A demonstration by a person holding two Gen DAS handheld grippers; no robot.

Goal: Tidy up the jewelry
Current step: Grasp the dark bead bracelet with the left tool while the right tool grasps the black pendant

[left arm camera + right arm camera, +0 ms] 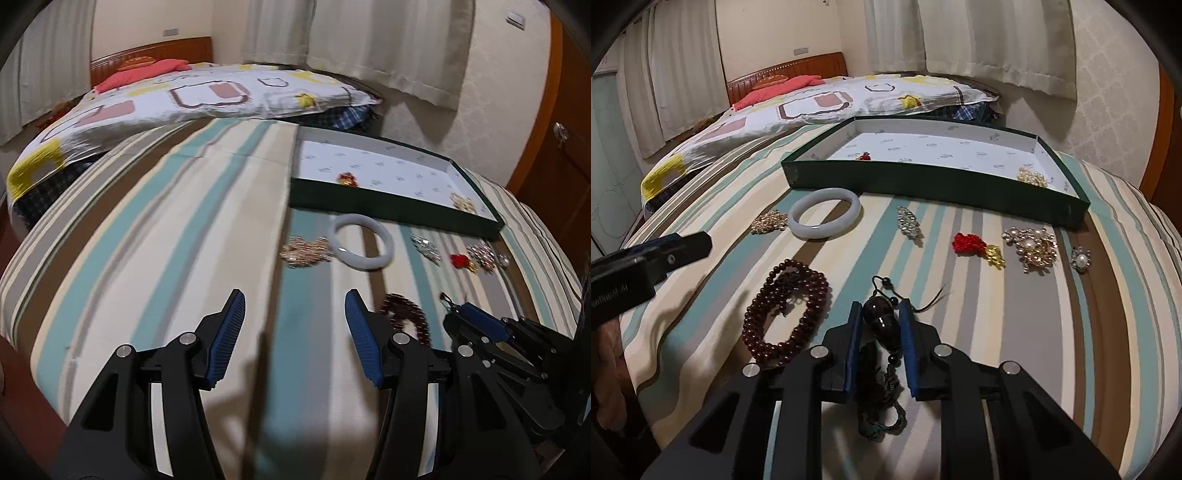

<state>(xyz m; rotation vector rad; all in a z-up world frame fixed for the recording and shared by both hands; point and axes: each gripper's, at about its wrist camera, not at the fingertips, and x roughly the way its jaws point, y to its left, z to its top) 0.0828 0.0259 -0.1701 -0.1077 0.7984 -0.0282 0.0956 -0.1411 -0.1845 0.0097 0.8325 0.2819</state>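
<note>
The right hand-held gripper (879,321) was closed narrow on a dark pendant (878,320). Its two blue pads squeezed the smooth, shiny, egg-shaped stone from both sides. That was likely so the pendant could be lifted off the bed (979,332) without slipping. The pendant's thin black cord (886,286) curled out ahead of the fingers, and its dark green knotted string (881,413) lay in a loose pile under the gripper.

The left hand-held gripper (295,314) was half open and held nothing. It hung over the striped bed cover, maybe waiting for its turn.

Just left of the right gripper lay a string of round, dark red beads (786,314), coiled in loops. Farther ahead were a smooth, pale, round bangle (824,213) and a small gold brooch (769,221) touching its left side. Ahead in the middle was a sparkly silver leaf pin (909,221). Ahead to the right lay a red knotted charm with a yellow bit (977,249), a big bumpy gold brooch with pearls (1032,249) and a little pearl pin (1080,259).

Beyond them all sat a flat green box (923,184) with low walls and white paper inside. It looked like the place where the jewelry should go. A small red thing (865,157) and a gold cluster (1032,177) lay in it already. Most pieces were not yet in the box.
</note>
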